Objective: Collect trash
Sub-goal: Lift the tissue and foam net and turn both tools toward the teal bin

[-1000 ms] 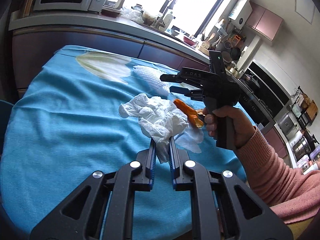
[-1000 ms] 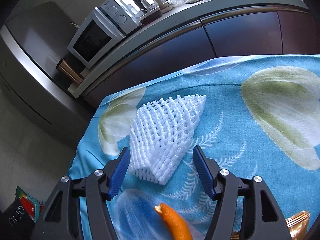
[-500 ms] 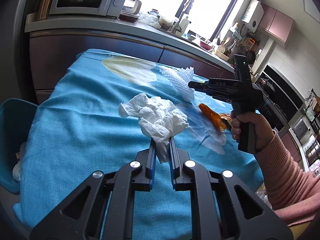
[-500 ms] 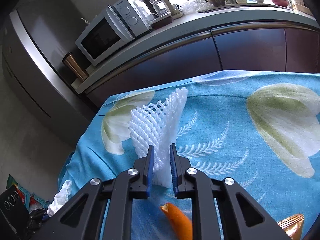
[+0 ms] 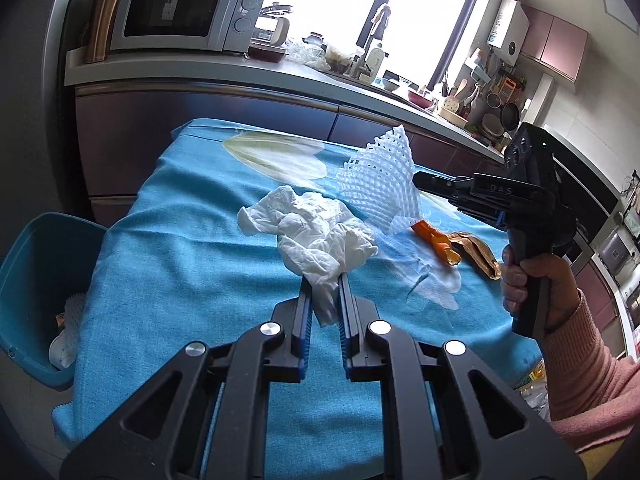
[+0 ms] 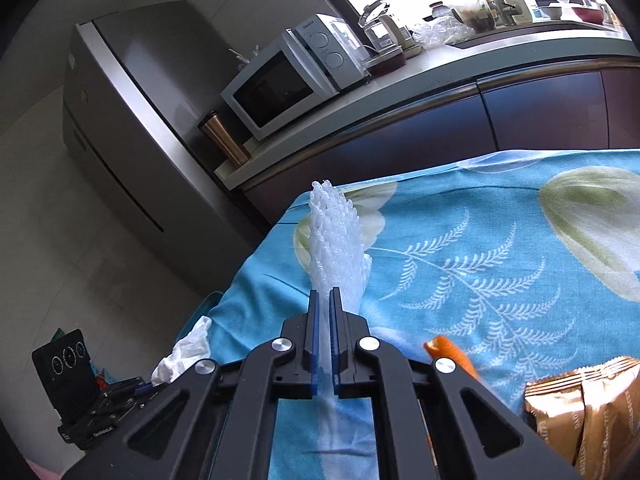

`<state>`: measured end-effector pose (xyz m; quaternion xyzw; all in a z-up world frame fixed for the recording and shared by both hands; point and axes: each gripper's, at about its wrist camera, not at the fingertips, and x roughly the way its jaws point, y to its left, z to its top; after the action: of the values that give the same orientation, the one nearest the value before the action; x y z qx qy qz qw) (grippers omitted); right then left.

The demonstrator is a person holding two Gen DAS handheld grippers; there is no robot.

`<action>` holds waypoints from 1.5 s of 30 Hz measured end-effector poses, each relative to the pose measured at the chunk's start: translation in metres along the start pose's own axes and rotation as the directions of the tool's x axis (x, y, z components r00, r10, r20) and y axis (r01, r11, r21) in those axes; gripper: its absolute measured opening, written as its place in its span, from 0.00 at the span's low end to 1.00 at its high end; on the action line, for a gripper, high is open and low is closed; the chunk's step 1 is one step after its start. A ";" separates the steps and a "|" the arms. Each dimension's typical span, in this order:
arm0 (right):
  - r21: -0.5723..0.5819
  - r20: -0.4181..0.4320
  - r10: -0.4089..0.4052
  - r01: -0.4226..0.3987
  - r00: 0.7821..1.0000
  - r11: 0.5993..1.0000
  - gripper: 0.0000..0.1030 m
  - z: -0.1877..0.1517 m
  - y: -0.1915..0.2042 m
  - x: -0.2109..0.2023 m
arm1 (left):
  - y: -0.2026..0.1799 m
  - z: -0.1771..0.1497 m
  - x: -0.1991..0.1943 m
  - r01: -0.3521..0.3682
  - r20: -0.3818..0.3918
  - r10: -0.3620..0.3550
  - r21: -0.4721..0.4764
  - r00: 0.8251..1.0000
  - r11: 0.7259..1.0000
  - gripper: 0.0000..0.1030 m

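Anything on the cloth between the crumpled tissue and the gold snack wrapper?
Yes: in the left wrist view an orange peel lies between the tissue and the wrapper.

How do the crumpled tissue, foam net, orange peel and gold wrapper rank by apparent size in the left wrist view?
1. Crumpled tissue and foam net: look alike, and the tissue is nearer the camera, so unranked.
2. Orange peel and gold wrapper: much smaller, too similar to separate.
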<state>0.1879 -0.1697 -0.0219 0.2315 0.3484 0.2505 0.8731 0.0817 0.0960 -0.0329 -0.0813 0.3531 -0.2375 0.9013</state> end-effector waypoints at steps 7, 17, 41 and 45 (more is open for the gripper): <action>0.008 -0.015 0.112 -0.112 0.994 0.994 0.04 -0.015 0.017 -0.013 | 0.005 -0.002 -0.008 -0.009 0.010 0.009 -0.008 1.000 1.000 0.12; 0.071 -0.143 0.003 0.008 0.990 0.997 0.29 -0.035 -0.010 0.024 | 0.012 -0.009 -0.006 -0.017 -0.007 0.017 -0.022 1.000 1.000 0.12; -0.001 -0.079 0.208 -0.209 0.975 0.978 0.09 -0.039 0.040 0.011 | 0.011 -0.010 -0.028 -0.079 0.032 0.079 0.000 0.996 0.997 0.12; -0.001 -0.079 0.234 -0.235 0.969 0.972 0.09 -0.041 0.047 0.012 | 0.011 -0.011 -0.036 -0.091 0.043 0.091 0.003 0.995 0.996 0.12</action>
<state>0.1530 -0.1176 -0.0271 0.2564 0.3513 0.3628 0.8241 0.0558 0.1235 -0.0230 -0.0680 0.3362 -0.1953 0.9188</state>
